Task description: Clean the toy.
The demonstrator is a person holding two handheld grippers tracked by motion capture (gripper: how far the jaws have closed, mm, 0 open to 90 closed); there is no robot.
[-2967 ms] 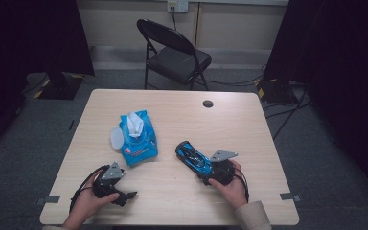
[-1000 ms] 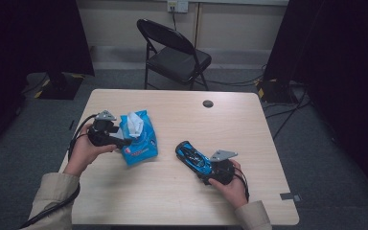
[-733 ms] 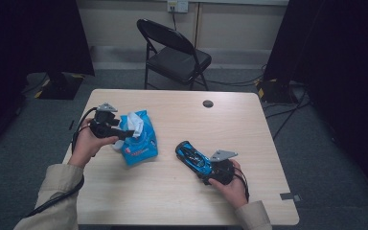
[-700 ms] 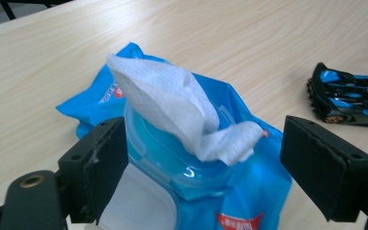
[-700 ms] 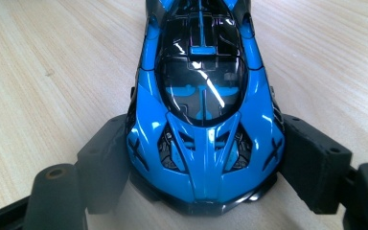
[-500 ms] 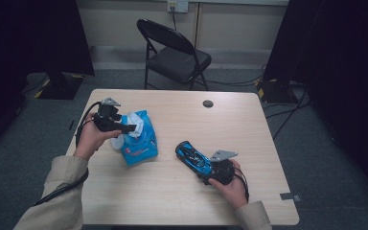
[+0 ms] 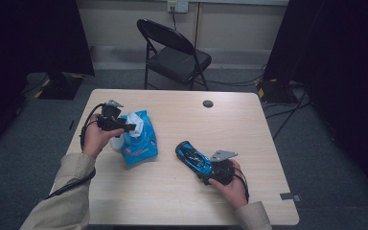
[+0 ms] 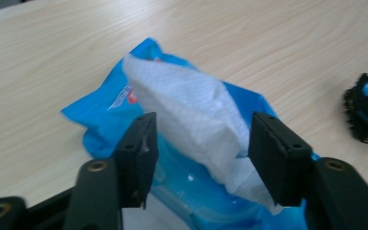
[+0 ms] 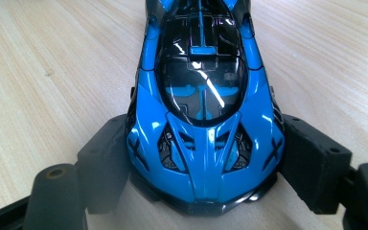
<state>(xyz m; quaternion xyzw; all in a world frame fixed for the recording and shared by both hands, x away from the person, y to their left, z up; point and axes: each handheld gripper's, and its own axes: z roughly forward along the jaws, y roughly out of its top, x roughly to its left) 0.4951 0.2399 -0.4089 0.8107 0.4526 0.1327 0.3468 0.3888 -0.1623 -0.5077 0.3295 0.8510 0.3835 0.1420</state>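
between the left gripper [image 8: 199, 158] jaws, just closing yet clear of it, stands the wipe [image 8: 187, 110]; pinch low and the pack [image 8: 100, 120] lifts too. right gripper [image 9: 203, 167] clamps the car [image 9: 203, 110].

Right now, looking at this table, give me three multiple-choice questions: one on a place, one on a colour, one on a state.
1. Where does the toy car sit?
A. On the chair
B. Between the right gripper's jaws
C. On the wipes pack

2. What colour is the wipes pack?
A. Red
B. Green
C. Blue

3. How do the left gripper's jaws stand?
A. Either side of the white wipe, gaps showing
B. Shut on the car
C. Far from the pack

Answers: B, the jaws flank the car's tail; C, blue wrapper; A, the jaws, just closing, frame the wipe without pressing it.
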